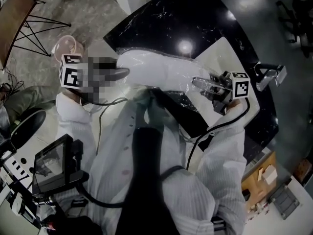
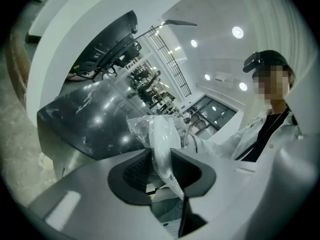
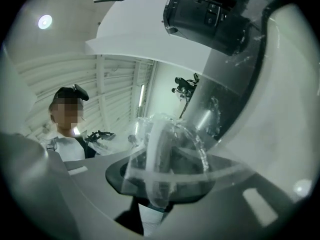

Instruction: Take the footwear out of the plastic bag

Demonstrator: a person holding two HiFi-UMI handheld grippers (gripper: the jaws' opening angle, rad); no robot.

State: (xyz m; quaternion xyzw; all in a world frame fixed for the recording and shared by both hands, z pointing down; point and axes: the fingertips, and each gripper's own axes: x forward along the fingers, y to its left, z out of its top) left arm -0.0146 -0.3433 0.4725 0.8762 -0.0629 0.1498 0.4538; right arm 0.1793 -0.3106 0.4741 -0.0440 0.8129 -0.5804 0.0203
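While two grippers hold it up, one plastic bag (image 1: pixel 164 75) stretches across in front of the person's chest, above the near edge of one black table (image 1: pixel 161 23). The white footwear (image 1: pixel 146 65) sits inside the bag, toward its left end; whether it is one piece or a pair cannot be told. The left gripper (image 1: pixel 124 74) has its jaws closed on the bag's left end, and the left gripper view shows them pinching a white fold wrapped in crinkled plastic. The right gripper (image 1: pixel 208 86) has its jaws clamped on the bag's right end, where clear plastic bunches between them. Beyond the bag, most of the black top shows bare up to its curved far edge, and floor (image 1: pixel 73 13) lies to the left of the table
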